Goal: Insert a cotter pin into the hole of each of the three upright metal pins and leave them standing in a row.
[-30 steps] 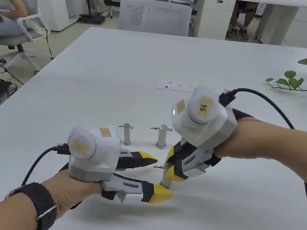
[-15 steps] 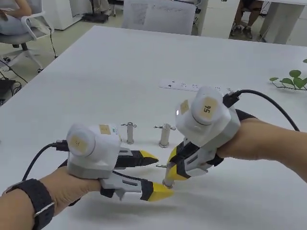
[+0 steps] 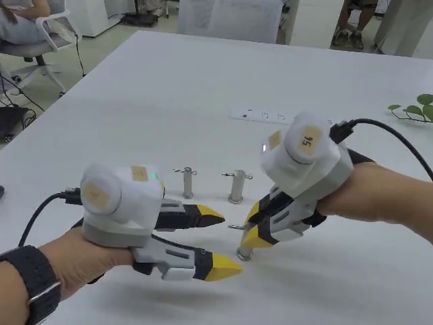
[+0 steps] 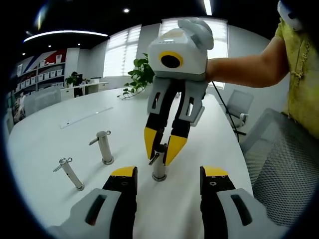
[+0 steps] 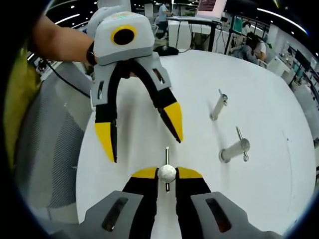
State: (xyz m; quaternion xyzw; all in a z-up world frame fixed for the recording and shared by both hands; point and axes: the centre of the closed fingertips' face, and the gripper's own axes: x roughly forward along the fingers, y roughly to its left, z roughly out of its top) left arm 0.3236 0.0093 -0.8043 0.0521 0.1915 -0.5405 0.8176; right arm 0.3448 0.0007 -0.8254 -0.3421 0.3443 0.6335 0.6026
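Note:
Three metal pins stand on the white table point(image 3: 135, 101). The two far pins point(image 3: 187, 183) point(image 3: 236, 187) each carry a cotter pin through the top. My right gripper point(image 3: 252, 229) is shut on the head of the near metal pin point(image 3: 245, 254), and a cotter pin point(image 3: 235, 227) sticks out sideways there. In the right gripper view the pin head point(image 5: 167, 173) sits between the jaws, crossed by the thin cotter pin point(image 5: 167, 154). My left gripper point(image 3: 218, 242) is open, its jaws on either side of the near pin point(image 4: 159, 170) without touching it.
A white power strip point(image 3: 270, 116) lies beyond the pins. Green plant leaves point(image 3: 414, 108) reach in from the right edge. An office chair point(image 3: 40, 34) stands off the table's far left corner. Bare table extends all round the pins.
The left gripper has drawn back a little from the near pin and stays open. The right gripper keeps its hold on the pin's head. The head camera has shifted.

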